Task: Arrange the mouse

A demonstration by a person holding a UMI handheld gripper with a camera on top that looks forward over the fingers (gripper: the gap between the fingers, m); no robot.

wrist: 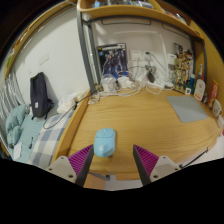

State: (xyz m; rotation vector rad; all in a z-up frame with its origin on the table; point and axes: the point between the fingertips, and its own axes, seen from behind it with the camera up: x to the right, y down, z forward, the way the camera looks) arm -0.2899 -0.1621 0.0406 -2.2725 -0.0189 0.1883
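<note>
A light blue mouse (104,141) lies on the wooden desk (140,115), near its front edge. My gripper (112,160) hovers just in front of it, open, with its purple pads (82,160) spread wide. The mouse sits just ahead of the fingertips, closer to the left finger, with clear gaps and no contact. Bare wood shows between the fingers.
A grey mouse mat (186,108) lies at the desk's far right. Cables, a poster (112,62) and small items crowd the back under a shelf (125,12). A dark backpack (40,95) and a bed (30,130) stand at the left.
</note>
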